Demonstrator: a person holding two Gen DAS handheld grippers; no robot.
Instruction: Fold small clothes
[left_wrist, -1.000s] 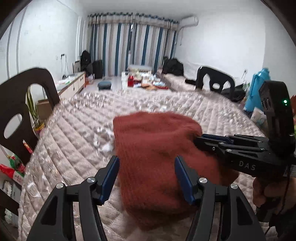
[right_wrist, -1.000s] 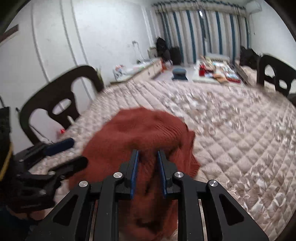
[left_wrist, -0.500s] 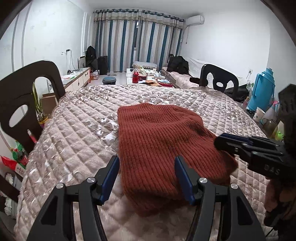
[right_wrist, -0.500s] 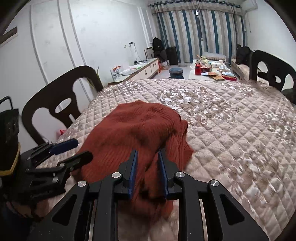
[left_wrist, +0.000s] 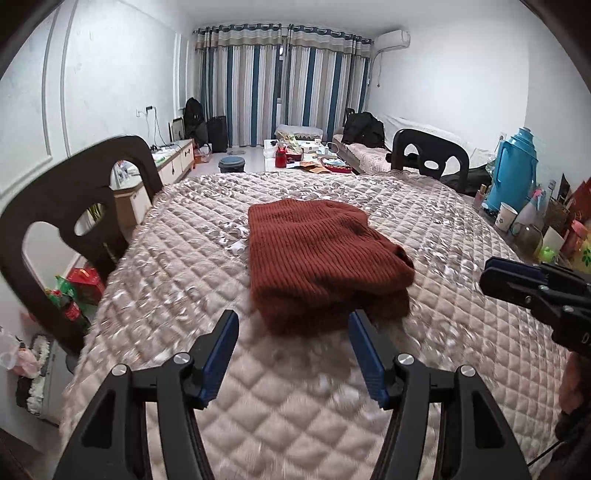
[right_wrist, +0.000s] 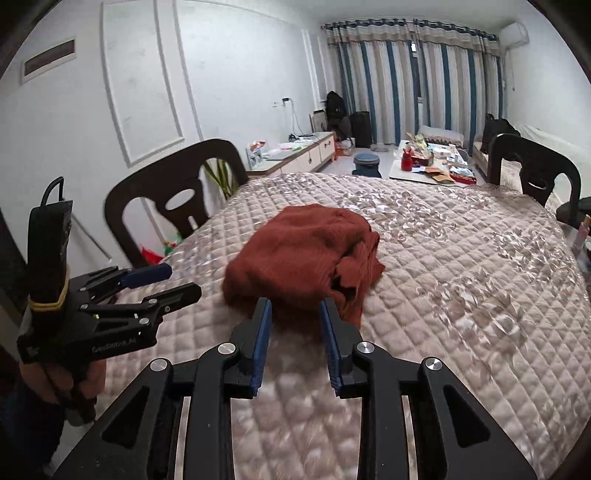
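The rust-red knit garment (left_wrist: 317, 254) lay folded near the middle of the quilted table (left_wrist: 177, 266), with a loose bunch at its right edge. Both the left hand-held gripper (left_wrist: 291, 354) and right hand-held gripper (right_wrist: 295, 332) were open and empty, just short of its near edge. Tucking that bunch under would probably tidy the fold. Bare quilt surrounded the garment; chairs (left_wrist: 74, 206) stood at the left and far edges.

Both tongs gape empty — left (left_wrist: 291, 330) wider than right (right_wrist: 295, 314).
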